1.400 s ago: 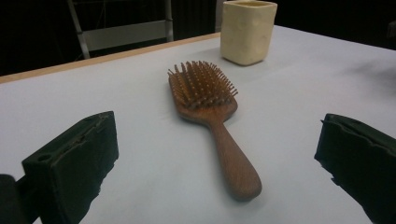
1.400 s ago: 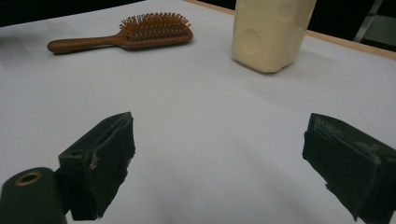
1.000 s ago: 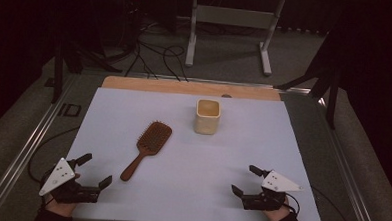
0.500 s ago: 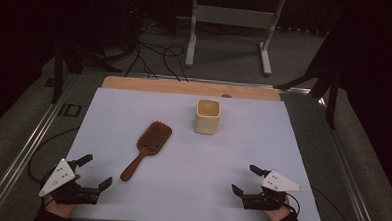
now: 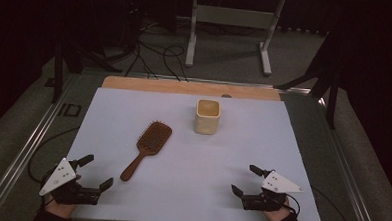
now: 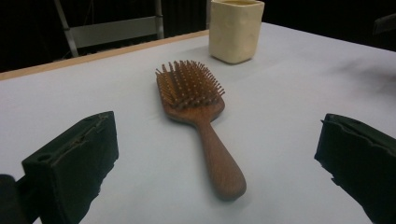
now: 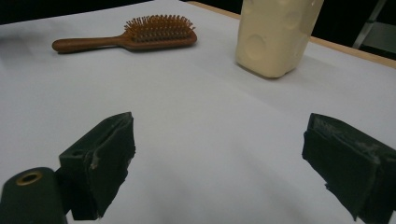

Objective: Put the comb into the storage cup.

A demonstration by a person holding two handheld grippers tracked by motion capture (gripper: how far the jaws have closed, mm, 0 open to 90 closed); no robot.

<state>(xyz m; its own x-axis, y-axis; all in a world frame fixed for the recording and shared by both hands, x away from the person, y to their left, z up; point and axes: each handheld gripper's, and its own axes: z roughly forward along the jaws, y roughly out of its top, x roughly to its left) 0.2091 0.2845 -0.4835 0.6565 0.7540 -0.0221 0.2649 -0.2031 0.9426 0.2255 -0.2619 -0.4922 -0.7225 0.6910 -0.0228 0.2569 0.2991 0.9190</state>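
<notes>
The left gripper (image 6: 217, 158) has its two black fingers (image 6: 74, 163) spread wide apart, low over the white counter (image 6: 289, 93), holding nothing. Between them and just ahead lies a wooden brush (image 6: 198, 116), bristles up, its handle end pointing back toward the camera. Beyond the brush head and a little to its right stands a cream cup (image 6: 235, 29), upright, apart from the brush.

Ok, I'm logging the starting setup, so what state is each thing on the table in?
Hairbrush: lying flat, bristles up, untouched.
Cream cup: upright, open at the top, contents not visible.
Left tongs: open, holding nothing, handle end of brush ahead.
Right tongs: open, holding nothing.
</notes>
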